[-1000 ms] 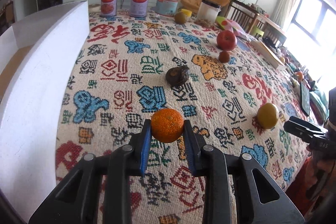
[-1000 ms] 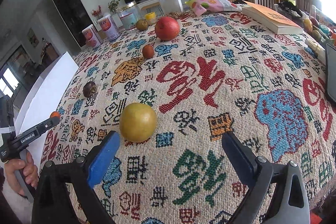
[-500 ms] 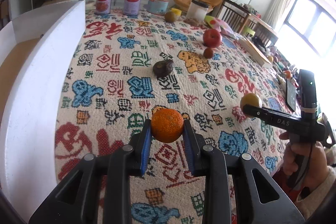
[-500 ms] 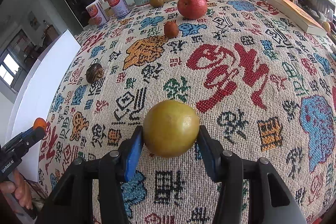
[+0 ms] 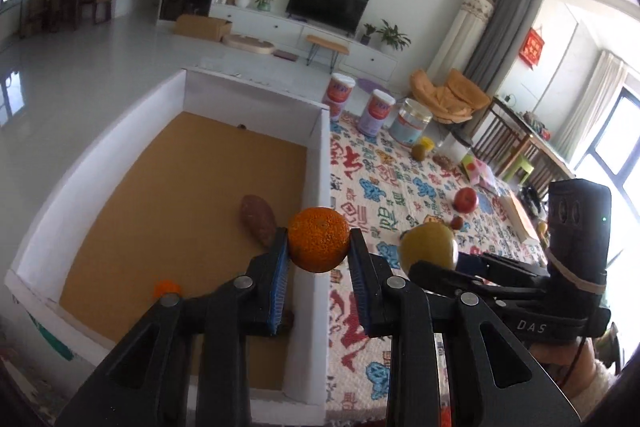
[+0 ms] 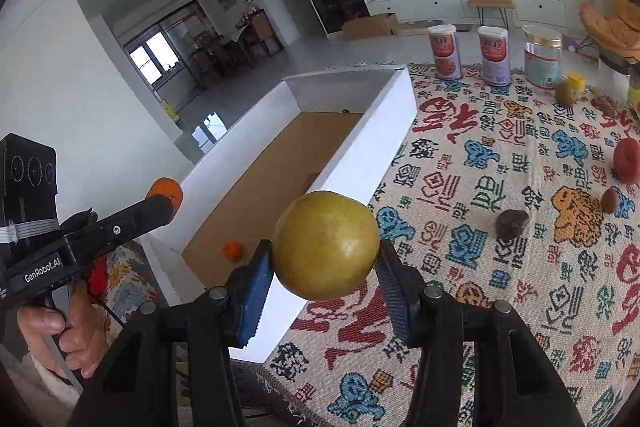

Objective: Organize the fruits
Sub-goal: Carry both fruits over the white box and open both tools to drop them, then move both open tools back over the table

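Both claws are swinging from the counter toward the white box; left claw is clenching the orange at its rim; right claw is gripping the firm, smooth yellow fruit across its middle.

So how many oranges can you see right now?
2: one orange clamped in the left gripper above the box wall, one small orange lying inside the box. More may be hidden behind the grippers.
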Demonstrator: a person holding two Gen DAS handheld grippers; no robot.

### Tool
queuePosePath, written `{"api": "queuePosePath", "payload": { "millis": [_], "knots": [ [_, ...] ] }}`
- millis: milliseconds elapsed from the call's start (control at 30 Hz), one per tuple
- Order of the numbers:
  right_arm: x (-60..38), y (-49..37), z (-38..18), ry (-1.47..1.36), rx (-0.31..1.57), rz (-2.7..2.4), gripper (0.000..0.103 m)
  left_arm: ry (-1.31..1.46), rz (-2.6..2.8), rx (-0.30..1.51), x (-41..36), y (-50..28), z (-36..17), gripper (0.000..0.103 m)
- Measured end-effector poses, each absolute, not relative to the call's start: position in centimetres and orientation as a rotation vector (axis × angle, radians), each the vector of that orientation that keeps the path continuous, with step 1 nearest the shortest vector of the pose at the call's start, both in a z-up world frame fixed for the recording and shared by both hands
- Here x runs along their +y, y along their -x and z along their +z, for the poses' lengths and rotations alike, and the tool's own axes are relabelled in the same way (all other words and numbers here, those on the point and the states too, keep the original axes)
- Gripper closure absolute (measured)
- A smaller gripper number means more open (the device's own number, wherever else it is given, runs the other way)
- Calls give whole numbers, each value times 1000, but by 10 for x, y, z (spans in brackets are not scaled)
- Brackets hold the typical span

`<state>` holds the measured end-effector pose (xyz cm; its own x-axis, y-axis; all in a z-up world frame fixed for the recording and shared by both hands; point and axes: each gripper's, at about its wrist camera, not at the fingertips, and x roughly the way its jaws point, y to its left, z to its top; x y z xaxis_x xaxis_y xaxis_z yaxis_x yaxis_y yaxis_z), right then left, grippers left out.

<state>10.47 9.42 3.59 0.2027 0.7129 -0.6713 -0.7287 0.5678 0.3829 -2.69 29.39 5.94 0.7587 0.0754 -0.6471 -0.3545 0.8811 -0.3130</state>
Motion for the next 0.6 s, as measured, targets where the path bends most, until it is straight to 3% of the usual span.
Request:
{"api": "queuePosePath", "payload": {
  "millis": [233, 467, 500, 533, 600],
  "knots": [
    [225, -57, 0, 232, 979, 1154, 52, 479, 493, 825, 371, 25, -15, 74],
    [258, -43, -28, 356, 984, 1118, 51, 448, 546, 874, 375, 23, -38, 71],
    [256, -44, -29, 357, 973, 1114, 50, 438, 559, 870, 373, 23, -37, 63],
    [254, -44, -27, 349, 962, 1117, 48, 427, 570, 862, 371, 23, -36, 46],
    [244, -44, -20, 322, 929, 1112, 42, 413, 585, 827, 366, 24, -30, 26]
  ]
}}
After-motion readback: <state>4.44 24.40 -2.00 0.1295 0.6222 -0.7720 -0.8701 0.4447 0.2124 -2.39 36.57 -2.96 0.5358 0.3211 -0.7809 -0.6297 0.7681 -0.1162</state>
